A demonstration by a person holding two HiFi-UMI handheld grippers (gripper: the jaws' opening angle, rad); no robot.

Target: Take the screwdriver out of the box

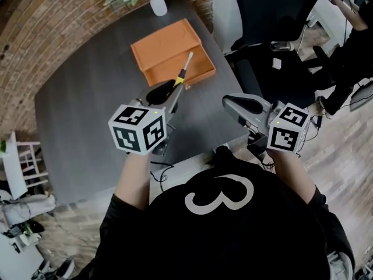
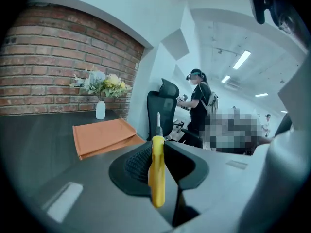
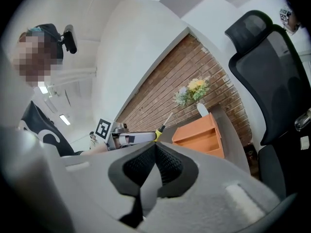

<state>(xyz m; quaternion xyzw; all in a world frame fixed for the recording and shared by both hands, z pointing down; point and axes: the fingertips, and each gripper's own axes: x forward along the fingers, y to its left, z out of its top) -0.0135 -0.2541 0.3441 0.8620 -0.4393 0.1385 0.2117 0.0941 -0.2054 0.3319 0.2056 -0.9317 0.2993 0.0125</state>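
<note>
My left gripper (image 1: pixel 173 93) is shut on the screwdriver (image 1: pixel 184 70), which has a yellow and black handle and a metal shaft. It holds the tool in the air over the dark table, clear of the orange box (image 1: pixel 170 50), with the shaft pointing towards the box. In the left gripper view the yellow handle (image 2: pixel 157 171) stands upright between the jaws, and the open orange box (image 2: pixel 103 136) lies beyond on the table. My right gripper (image 1: pixel 232 104) hovers at the table's right edge, shut with nothing in it. In the right gripper view the jaws of that gripper (image 3: pixel 156 147) meet, and the screwdriver (image 3: pixel 163 124) shows far off.
A white vase with flowers (image 1: pixel 157 3) stands behind the box by the brick wall. The dark table (image 1: pixel 87 109) stretches left of the grippers. A black office chair (image 1: pixel 259 16) stands right of the table. Another person (image 2: pixel 199 106) stands in the background.
</note>
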